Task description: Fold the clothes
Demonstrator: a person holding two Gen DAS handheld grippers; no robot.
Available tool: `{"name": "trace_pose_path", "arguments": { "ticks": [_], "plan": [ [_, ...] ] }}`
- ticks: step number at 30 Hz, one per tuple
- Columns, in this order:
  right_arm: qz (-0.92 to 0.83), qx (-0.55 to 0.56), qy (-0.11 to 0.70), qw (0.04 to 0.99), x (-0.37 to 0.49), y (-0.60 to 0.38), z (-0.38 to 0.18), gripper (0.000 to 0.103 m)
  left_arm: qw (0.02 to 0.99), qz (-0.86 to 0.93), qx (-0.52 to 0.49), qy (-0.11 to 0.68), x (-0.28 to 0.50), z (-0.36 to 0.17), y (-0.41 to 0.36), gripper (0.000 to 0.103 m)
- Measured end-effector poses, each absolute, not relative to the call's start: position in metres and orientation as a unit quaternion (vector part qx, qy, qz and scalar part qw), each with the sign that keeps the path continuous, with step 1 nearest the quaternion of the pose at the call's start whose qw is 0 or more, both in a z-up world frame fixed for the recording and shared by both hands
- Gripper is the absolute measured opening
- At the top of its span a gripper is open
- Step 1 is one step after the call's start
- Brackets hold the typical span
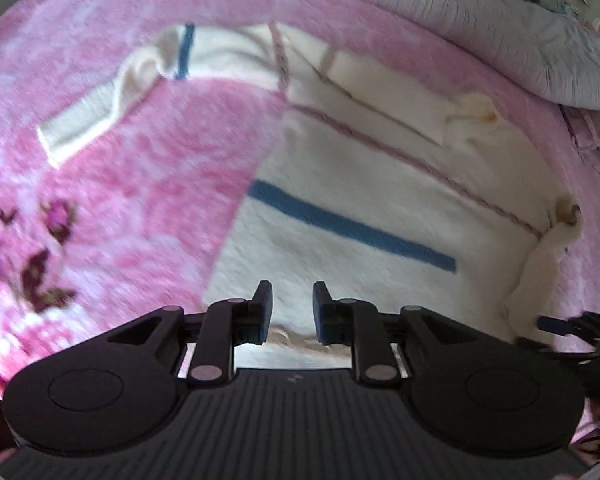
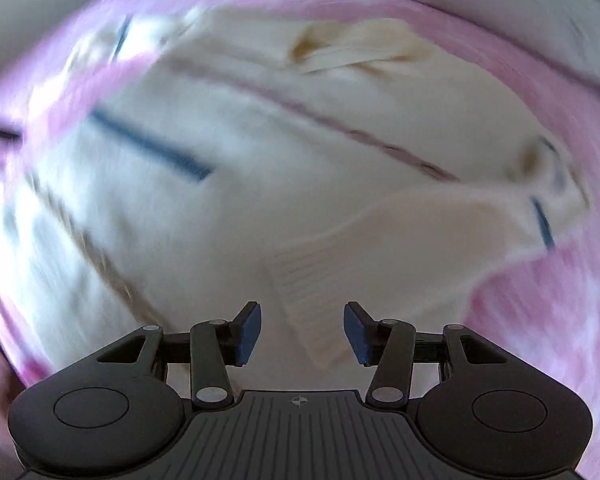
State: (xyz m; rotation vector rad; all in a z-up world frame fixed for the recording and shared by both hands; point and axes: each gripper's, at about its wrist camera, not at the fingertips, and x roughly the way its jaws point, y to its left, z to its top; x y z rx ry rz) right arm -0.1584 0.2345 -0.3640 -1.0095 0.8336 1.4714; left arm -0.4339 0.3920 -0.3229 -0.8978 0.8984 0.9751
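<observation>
- A cream sweater [image 1: 380, 184] with blue and dusty-pink stripes is seen spread flat on a pink fleece blanket [image 1: 140, 152], which is taken here as the landmark.
- In the left wrist view, one sleeve [image 1: 100, 112] is stretched out over the blanket to the left of the sweater's body, its ribbed cuff lying on bare pink fleece.
- A second sleeve [image 2: 380, 248] is seen in the right wrist view folded across the sweater's body, its ribbed cuff pointing toward the camera.
- The left gripper [image 1: 293, 312] is held above the sweater's lower hem, close to the blanket's near side; its jaws are parted by a narrow gap and nothing is clasped between them.
- The right gripper [image 2: 302, 332] is held over the folded sleeve; its jaws are spread wider, and the cuff is seen in the gap below them but is not pinched by the pads.
- A grey quilted duvet [image 1: 500, 32] is bunched along the blanket's far edge.
- A printed motif of dark flowers [image 1: 44, 264] is visible on the blanket, to the left of the sweater.
- No container is shown in either view.
- The right wrist view is heavily blurred, so finer details there cannot be told.
</observation>
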Motion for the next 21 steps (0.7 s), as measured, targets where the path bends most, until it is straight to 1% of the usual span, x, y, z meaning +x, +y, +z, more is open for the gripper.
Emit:
{"name": "trace_pose_path", "arguments": {
  "ticks": [2, 3, 4, 5, 6, 8, 11, 13, 15, 17, 19, 20, 21],
  "plan": [
    [0.620, -0.478, 0.299, 0.545, -0.170, 0.234, -0.383, 0.050, 0.696, 0.431, -0.413, 0.400, -0.430, -0.327, 0.389, 0.017],
    [0.627, -0.479, 0.280, 0.546, -0.169, 0.233, -0.386, 0.048, 0.697, 0.429, -0.414, 0.399, -0.429, -0.328, 0.388, 0.017],
    [0.632, -0.476, 0.271, 0.549, -0.164, 0.231, -0.388, 0.041, 0.699, 0.427, -0.413, 0.398, -0.428, -0.329, 0.388, 0.017],
    [0.630, -0.458, 0.286, 0.558, -0.152, 0.229, -0.385, 0.012, 0.700, 0.426, -0.412, 0.398, -0.427, -0.329, 0.387, 0.017],
    [0.626, -0.433, 0.306, 0.572, -0.138, 0.232, -0.379, 0.008, 0.701, 0.426, -0.410, 0.399, -0.427, -0.329, 0.387, 0.017],
    [0.608, -0.378, 0.323, 0.619, -0.102, 0.228, -0.357, 0.007, 0.701, 0.428, -0.410, 0.396, -0.428, -0.328, 0.388, 0.017],
    [0.537, -0.326, 0.313, 0.712, -0.031, 0.206, -0.312, 0.007, 0.700, 0.432, -0.415, 0.388, -0.431, -0.326, 0.391, 0.017],
    [0.444, -0.335, 0.293, 0.778, 0.020, 0.186, -0.287, 0.007, 0.698, 0.435, -0.422, 0.382, -0.434, -0.325, 0.394, 0.017],
    [0.302, -0.386, 0.269, 0.829, 0.072, 0.170, -0.280, 0.010, 0.693, 0.439, -0.431, 0.376, -0.436, -0.326, 0.396, 0.017],
    [0.172, -0.411, 0.303, 0.842, 0.122, 0.154, -0.278, 0.013, 0.688, 0.443, -0.440, 0.369, -0.438, -0.326, 0.398, 0.017],
    [0.093, -0.325, 0.365, 0.868, 0.160, 0.128, -0.265, 0.022, 0.684, 0.448, -0.449, 0.360, -0.440, -0.326, 0.399, 0.017],
    [0.062, -0.277, 0.394, 0.874, 0.176, 0.116, -0.259, 0.032, 0.682, 0.450, -0.453, 0.356, -0.441, -0.326, 0.400, 0.017],
    [0.056, -0.229, 0.421, 0.876, 0.183, 0.108, -0.256, 0.039, 0.680, 0.452, -0.457, 0.352, -0.441, -0.326, 0.401, 0.017]
  ]
}}
